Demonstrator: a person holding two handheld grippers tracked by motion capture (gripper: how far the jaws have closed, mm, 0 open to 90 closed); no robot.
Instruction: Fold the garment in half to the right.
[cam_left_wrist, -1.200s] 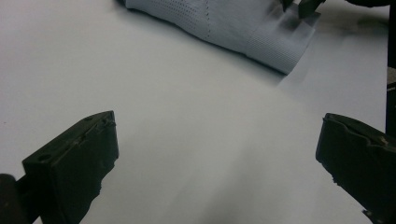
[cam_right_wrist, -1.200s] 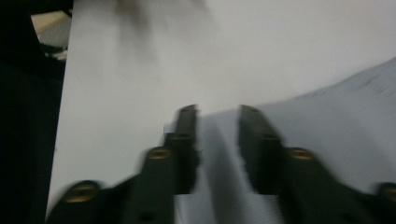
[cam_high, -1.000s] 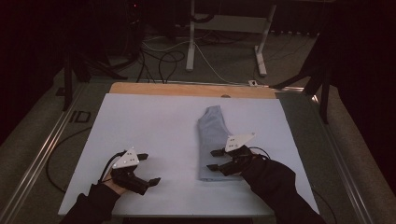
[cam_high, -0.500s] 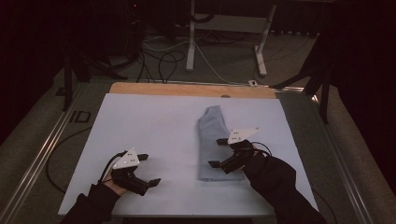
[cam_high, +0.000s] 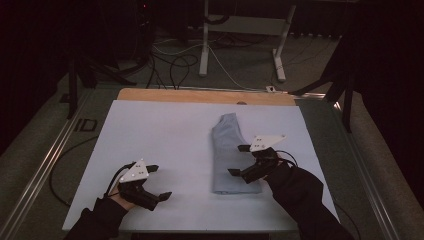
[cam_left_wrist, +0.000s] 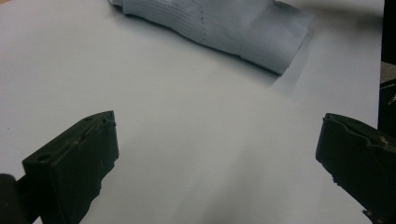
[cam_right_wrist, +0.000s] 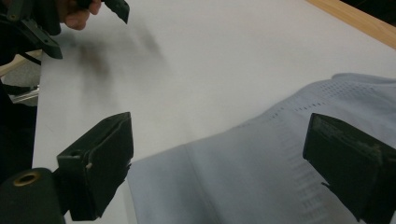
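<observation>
High view first: we see a folded pale blue garment (cam_high: 231, 155) lying lengthwise on the right half of the white table cover (cam_high: 165, 135), its narrow end toward the far wooden edge (cam_high: 200, 95) and its wider, ribbed end toward us. Our right gripper (cam_high: 239, 160) hovers over the near right part of that garment, jaws spread wide with nothing between them; they have just been opening, and the cloth lies flat below, not pinched. In the right gripper view the two black jaws stand far apart, the garment (cam_right_wrist: 280, 168) spreading beneath and between them, its rows of small perforations visible near the right jaw. Our left gripper (cam_high: 159, 182) rests low over the bare cover near the front left corner, well apart from the garment, jaws likewise wide and empty. In the left gripper view we look across plain white surface to the garment's ribbed cuff end (cam_left_wrist: 275, 42) lying farther off toward the top. Beyond the table, on the floor, we make out cables (cam_high: 170, 65) and the white legs of a stand (cam_high: 205, 45).
</observation>
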